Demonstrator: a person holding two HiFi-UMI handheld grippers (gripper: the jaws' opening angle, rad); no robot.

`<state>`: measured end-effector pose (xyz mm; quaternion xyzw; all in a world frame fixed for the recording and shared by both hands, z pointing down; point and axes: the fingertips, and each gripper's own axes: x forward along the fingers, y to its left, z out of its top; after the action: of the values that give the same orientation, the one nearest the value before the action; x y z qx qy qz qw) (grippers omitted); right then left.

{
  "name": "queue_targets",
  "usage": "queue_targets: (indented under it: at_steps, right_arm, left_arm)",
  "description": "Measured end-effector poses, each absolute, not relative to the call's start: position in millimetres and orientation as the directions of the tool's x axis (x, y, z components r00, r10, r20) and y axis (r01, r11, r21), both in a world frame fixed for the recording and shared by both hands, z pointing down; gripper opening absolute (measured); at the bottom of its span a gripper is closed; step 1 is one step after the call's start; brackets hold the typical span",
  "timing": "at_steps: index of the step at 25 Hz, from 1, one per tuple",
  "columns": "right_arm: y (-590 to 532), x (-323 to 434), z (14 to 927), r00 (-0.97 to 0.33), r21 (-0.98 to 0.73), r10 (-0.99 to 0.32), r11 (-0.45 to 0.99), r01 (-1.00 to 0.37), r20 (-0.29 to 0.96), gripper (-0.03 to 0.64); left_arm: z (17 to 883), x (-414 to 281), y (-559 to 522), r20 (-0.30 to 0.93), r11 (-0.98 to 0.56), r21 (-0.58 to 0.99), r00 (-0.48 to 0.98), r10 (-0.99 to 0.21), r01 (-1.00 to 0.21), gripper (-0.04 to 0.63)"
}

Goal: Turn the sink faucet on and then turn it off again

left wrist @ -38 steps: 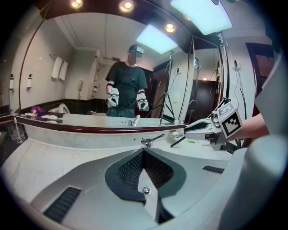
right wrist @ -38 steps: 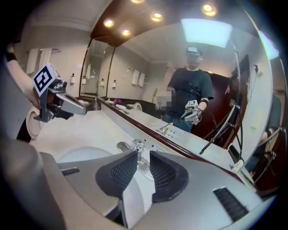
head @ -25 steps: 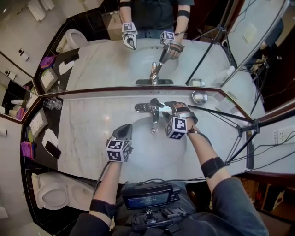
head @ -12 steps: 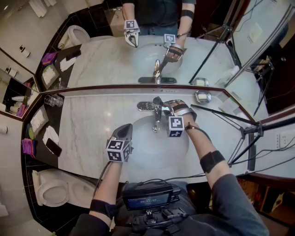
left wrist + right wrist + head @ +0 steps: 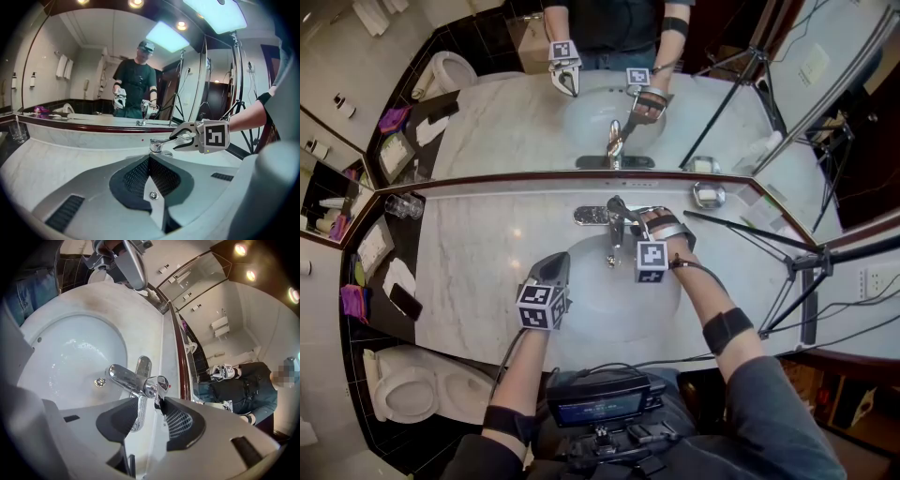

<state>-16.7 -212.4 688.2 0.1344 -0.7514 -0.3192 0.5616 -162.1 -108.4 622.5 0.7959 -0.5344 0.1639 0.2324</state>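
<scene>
Marble worktop (image 5: 487,272) fills the head view from its left end to its right. A wide mirror (image 5: 516,122) rises from its back edge and shows the person and both grippers again. The oval sink basin (image 5: 581,309) is sunk in the middle of the worktop. The left gripper (image 5: 149,164) hangs over the basin's front left rim, its jaws pressed tight together with nothing between them. The right gripper (image 5: 150,404) points steeply down at the basin's back rim. There the chrome faucet (image 5: 614,230) stands at the middle of the worktop's back edge, its spout reaching out over the bowl toward the drain (image 5: 99,381). The right gripper's jaws have just been closing and now clamp the end of the faucet lever (image 5: 158,384), one pad on each side. A small glass tumbler (image 5: 403,206) stands near the worktop's back left corner, well apart from the basin
</scene>
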Motion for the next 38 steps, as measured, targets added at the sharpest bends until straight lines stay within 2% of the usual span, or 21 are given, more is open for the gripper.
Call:
queue_targets:
  at_steps: [38]
  right_arm:
    - [-195.9, -4.4, 708.4, -0.276, 0.604, -0.558, 0.788, 0.117, 0.782, 0.155]
  left_arm:
    - [618.7, -160.7, -106.9, 0.507, -0.321, 0.191, 0.373, -0.777, -0.928, 0.0]
